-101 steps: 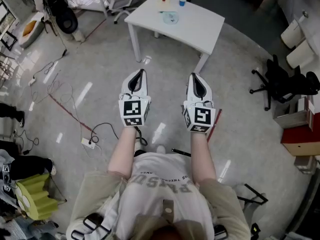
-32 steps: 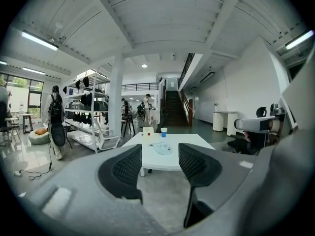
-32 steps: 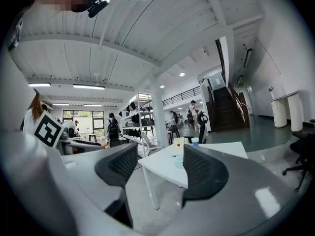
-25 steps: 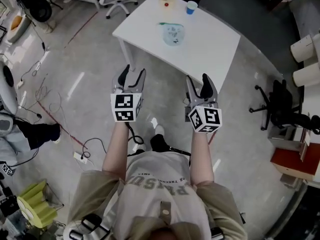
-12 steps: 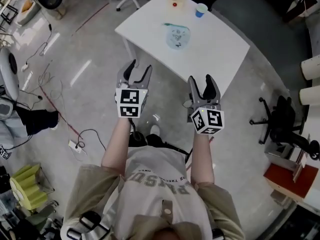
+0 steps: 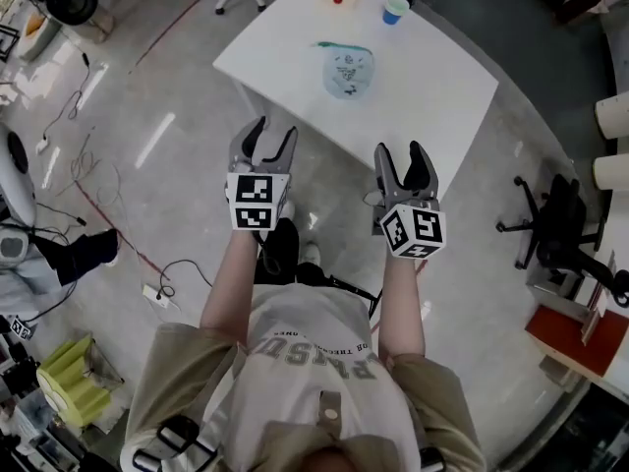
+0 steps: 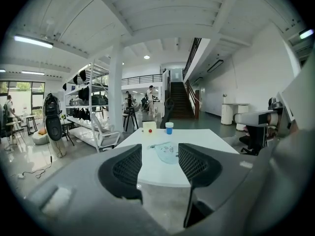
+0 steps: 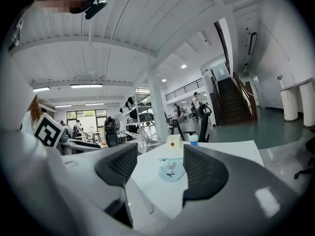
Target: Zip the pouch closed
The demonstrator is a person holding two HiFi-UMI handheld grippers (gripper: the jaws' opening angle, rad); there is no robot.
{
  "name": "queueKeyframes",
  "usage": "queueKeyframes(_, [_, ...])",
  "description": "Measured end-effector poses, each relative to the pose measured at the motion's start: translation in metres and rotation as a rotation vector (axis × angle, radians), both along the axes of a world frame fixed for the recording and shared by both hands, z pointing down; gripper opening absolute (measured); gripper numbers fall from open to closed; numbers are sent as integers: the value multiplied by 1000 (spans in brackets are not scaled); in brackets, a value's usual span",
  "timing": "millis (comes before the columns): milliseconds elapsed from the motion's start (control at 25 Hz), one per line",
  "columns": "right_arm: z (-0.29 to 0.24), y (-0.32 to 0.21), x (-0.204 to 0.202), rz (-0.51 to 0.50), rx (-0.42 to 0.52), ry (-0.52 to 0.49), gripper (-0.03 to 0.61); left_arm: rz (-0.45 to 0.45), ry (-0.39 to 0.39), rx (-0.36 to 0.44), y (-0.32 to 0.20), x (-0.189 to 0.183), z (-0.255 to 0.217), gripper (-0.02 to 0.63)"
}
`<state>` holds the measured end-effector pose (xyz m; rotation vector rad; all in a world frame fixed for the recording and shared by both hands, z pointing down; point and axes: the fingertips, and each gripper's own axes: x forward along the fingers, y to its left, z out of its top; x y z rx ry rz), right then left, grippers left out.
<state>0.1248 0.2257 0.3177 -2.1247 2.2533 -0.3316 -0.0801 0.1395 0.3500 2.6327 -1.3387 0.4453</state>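
Since the pouch (image 6: 348,71) lies midway on the table (image 6: 432,101), left gripper (image 6: 270,132) and right gripper (image 6: 402,152) hover off its near edge. Both pairs of jaws gape empty, ready.

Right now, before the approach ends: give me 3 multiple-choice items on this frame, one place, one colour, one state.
1. Where does the pouch lie?
A. on the floor
B. on the table
C. on a chair

2. What colour is the cup?
A. red
B. green
C. blue

3. The left hand-held gripper and the right hand-held gripper are:
A. both open and empty
B. both shut on the pouch
C. both shut and empty

Answers:
1 B: the head view shows the pouch flat on the white tabletop, ahead of both grippers.
2 C: the cup at the table's far edge is blue in all three views.
3 A: each gripper view shows its jaws apart with nothing between them, only the table beyond.
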Motion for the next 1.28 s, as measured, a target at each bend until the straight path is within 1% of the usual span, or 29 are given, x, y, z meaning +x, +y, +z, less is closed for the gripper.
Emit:
queueKeyframes(80, [1,-18,3,21,-3,2,265,20,-4,-1,-22,4,1,242])
queueKeyframes(200, [-1,-52,6,46,4,8,265,53,-17,24,-65,6,-6,242])
queueKeyframes(360, [-9,-99,2,86,29,8,265,76,-13,54,-123,0,-19,242])
queueKeyframes(520, [-18,-129,2,120,48,15,265,108,-1,54,-160,2,-26,241])
queueKeyframes(680, [-18,-145,7,155,45,23,265,132,6,41,-183,6,-19,241])
queueKeyframes(920, [3,-153,20,181,-16,27,265,152,4,-24,-196,19,11,238])
queueKeyframes(1080, [15,-163,30,175,-45,24,265,148,-5,-56,-203,26,26,239])
queueKeyframes(1280, [34,-187,45,148,-74,10,265,117,-29,-85,-217,32,44,239])
